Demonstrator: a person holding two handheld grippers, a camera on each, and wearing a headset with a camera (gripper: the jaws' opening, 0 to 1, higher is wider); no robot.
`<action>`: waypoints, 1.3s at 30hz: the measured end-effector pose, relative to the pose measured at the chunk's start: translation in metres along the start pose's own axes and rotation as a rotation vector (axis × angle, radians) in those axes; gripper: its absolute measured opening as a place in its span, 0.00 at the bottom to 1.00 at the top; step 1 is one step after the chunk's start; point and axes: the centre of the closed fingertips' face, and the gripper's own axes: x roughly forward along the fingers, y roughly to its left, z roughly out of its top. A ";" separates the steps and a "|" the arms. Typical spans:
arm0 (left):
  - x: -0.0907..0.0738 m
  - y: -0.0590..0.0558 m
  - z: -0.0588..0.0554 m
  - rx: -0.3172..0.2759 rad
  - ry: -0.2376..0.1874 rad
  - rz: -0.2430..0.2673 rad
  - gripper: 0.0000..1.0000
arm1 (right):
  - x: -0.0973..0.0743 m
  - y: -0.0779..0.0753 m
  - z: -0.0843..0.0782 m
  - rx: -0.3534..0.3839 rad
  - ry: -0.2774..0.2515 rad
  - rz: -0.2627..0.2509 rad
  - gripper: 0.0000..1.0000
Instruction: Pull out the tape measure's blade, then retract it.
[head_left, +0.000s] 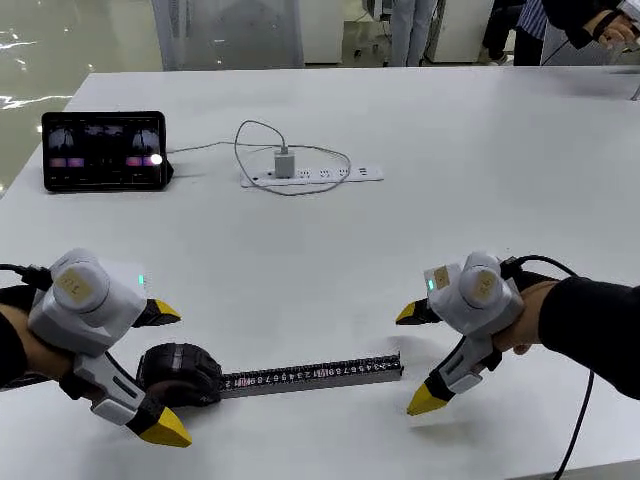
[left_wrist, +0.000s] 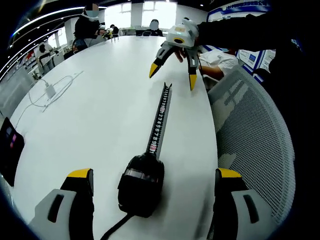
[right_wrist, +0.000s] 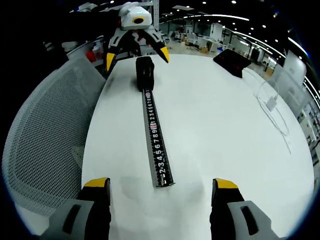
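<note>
The smooth white table (head_left: 420, 150) carries the tape measure's rounded black case (head_left: 180, 373). The grey, yellow-tipped left gripper (head_left: 168, 372) stands wide open astride that case, gripping nothing. The right gripper (head_left: 414, 360), equally wide and empty, faces the case from past the blade's hooked end. A dark tablet (head_left: 103, 150) and a white power strip (head_left: 315, 175) sit well behind the case. The flat, numbered blade (head_left: 310, 375) lies drawn out from the case.
</note>
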 end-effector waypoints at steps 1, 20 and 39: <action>-0.001 0.002 0.000 -0.010 -0.011 0.013 0.99 | 0.000 -0.001 0.001 0.023 -0.014 -0.005 0.87; -0.034 0.044 -0.013 -0.235 -0.278 0.333 0.99 | -0.020 -0.015 -0.001 0.240 -0.197 -0.174 0.99; -0.066 0.039 -0.044 -0.323 -0.389 0.524 0.99 | -0.046 0.001 -0.022 0.319 -0.309 -0.393 0.99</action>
